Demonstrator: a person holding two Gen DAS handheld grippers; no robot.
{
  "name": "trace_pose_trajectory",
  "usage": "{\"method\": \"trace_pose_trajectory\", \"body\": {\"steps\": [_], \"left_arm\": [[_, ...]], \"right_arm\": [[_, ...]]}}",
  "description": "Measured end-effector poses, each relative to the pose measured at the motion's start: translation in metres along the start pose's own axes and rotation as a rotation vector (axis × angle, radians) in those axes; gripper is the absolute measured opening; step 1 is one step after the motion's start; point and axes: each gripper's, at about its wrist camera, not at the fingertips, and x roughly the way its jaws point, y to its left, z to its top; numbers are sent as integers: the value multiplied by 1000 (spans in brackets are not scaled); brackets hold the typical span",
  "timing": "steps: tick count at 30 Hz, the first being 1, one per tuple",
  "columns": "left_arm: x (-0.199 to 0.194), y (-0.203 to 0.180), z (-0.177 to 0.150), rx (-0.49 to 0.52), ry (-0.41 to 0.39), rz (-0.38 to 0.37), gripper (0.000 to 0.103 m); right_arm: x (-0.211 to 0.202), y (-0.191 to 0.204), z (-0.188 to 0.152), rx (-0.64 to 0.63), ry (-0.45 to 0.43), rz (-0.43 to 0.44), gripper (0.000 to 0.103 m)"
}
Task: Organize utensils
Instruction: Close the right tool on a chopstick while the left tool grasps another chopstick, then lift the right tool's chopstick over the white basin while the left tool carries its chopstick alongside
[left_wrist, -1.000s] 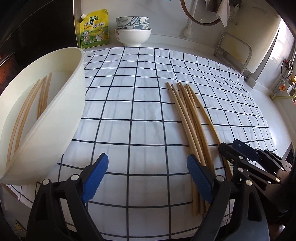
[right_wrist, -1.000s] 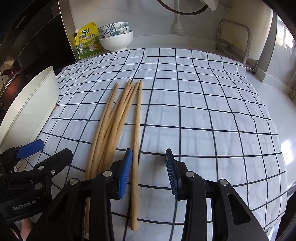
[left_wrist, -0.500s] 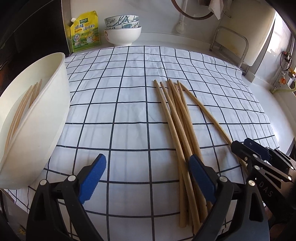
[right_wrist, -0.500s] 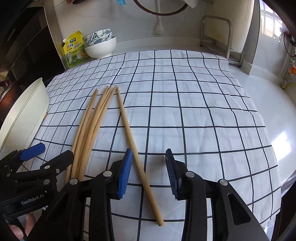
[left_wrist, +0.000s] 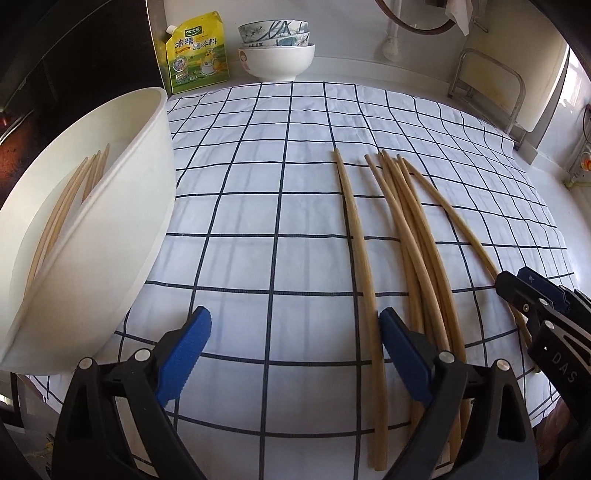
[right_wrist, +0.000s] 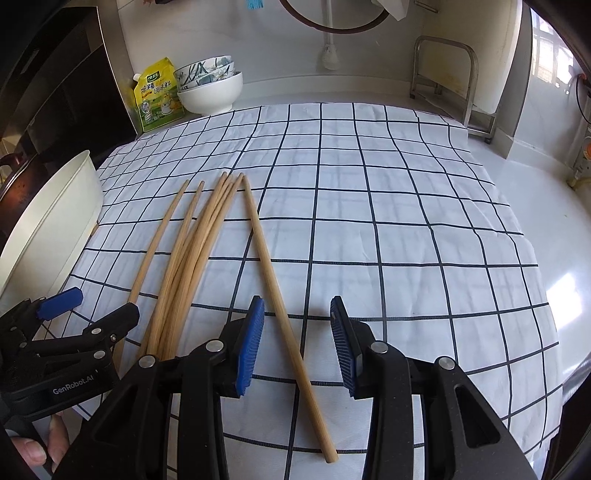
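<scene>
With the right claw (right_wrist: 297, 343) half open astride the stray chopstick (right_wrist: 280, 306), lower it, clamp, and carry the stick to the white tub (left_wrist: 122, 221).

The white tub (left_wrist: 110, 229) runs off the left edge, its wall hiding the lower ends of the chopsticks inside (left_wrist: 70, 199). The right finger (left_wrist: 406, 354) covers the near ends of the bundled chopsticks (left_wrist: 413, 236).

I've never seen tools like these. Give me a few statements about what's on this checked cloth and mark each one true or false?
1. Chopsticks already lie inside the white tub. True.
2. The right gripper is clamped on a chopstick. False: its jaws are open, and a lone chopstick lies on the cloth between them.
3. A yellow pouch stands beside stacked bowls. True.
4. The left gripper holds a spoon. False: it is open and empty.
5. The cloth is plain red. False: white with dark grid lines.
</scene>
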Motion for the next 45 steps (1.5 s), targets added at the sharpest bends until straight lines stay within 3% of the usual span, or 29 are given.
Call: {"method": "trace_pose_trajectory", "body": {"steps": [8,13,16,17,18,21,33,45], "left_arm": [[9,-7,13,25,-5,9,91],[6,-13,13,49,-33,-28,74],[3,-17,14,65,-45,-43,51],[2,-19,13,73,-48,-49,37],[2,-21,13,80,-48,-55,26],[0,-24,12,90,-44,-66,8],[-8,-8,14,41,-1,-139,7],[-57,15,28,37,-99,-195,7]], "right_arm": [[12,12,6,-80,-1,-53,35],[12,17,5,-104,-3,-41,24],[11,21,4,-114,-6,-40,12],[11,21,4,-112,-6,-40,10],[11,20,4,-104,-7,-37,9],[10,19,2,-90,-12,-27,8],[-2,11,4,31,-14,72,6],[-43,39,27,13,-106,120,6]]}}
